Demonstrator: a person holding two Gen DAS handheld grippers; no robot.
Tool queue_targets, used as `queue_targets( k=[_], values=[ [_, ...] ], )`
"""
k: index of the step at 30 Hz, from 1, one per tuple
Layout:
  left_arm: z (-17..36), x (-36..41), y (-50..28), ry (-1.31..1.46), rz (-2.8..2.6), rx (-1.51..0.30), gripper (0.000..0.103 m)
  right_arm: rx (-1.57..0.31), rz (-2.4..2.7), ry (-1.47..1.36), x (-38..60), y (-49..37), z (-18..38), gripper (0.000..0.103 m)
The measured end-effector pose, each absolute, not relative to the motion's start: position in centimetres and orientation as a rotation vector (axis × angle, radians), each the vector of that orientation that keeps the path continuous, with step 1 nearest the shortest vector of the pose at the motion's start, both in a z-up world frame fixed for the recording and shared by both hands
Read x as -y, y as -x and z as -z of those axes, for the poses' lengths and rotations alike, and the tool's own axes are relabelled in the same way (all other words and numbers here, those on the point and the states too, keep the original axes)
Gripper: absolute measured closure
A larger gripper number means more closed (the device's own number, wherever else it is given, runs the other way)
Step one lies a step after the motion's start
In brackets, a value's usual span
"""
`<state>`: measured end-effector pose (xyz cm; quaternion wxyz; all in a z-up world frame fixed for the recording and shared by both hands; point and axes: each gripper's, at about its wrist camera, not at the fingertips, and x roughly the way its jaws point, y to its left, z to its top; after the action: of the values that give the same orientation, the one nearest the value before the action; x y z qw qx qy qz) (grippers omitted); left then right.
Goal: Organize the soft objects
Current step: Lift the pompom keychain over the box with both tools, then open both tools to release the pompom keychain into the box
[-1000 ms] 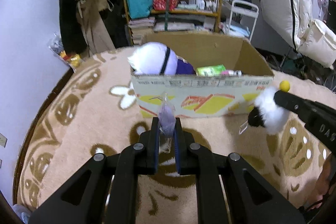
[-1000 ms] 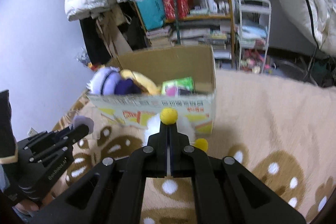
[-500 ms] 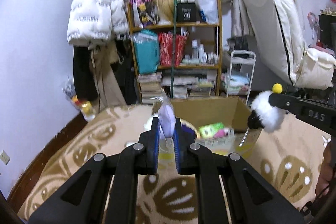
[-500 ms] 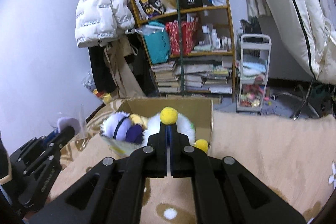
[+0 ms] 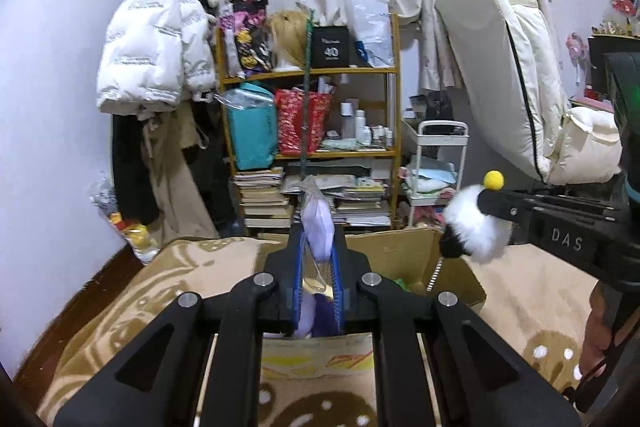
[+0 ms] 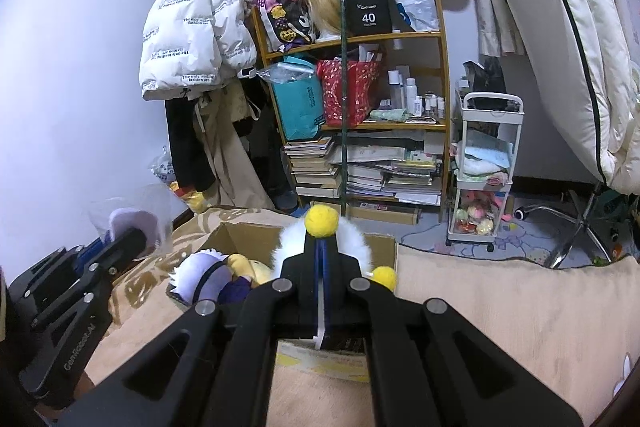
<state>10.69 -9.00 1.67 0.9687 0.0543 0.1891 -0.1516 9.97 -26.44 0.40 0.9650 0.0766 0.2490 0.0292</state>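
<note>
While hidden from the left wrist, the purple-haired plush (image 6: 202, 277) apparently fills the box (image 6: 384, 243).

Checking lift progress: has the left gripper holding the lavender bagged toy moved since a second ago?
Yes: the left gripper rose, from below the cardboard box rim to above it.

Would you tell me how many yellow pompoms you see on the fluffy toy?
2: one pompom above the right gripper's tips, the other pompom at its right side; more may be hidden.
</note>
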Motion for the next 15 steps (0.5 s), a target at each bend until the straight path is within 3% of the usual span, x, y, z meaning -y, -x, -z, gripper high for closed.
queue_targets(
  k=[15],
  values=[
    [3.5,11.6,-14.9,-0.088,0.362,-0.569,0.089,-0.602,-0.101,-0.234,28.0,-12.7,4.6,0.1]
  ],
)
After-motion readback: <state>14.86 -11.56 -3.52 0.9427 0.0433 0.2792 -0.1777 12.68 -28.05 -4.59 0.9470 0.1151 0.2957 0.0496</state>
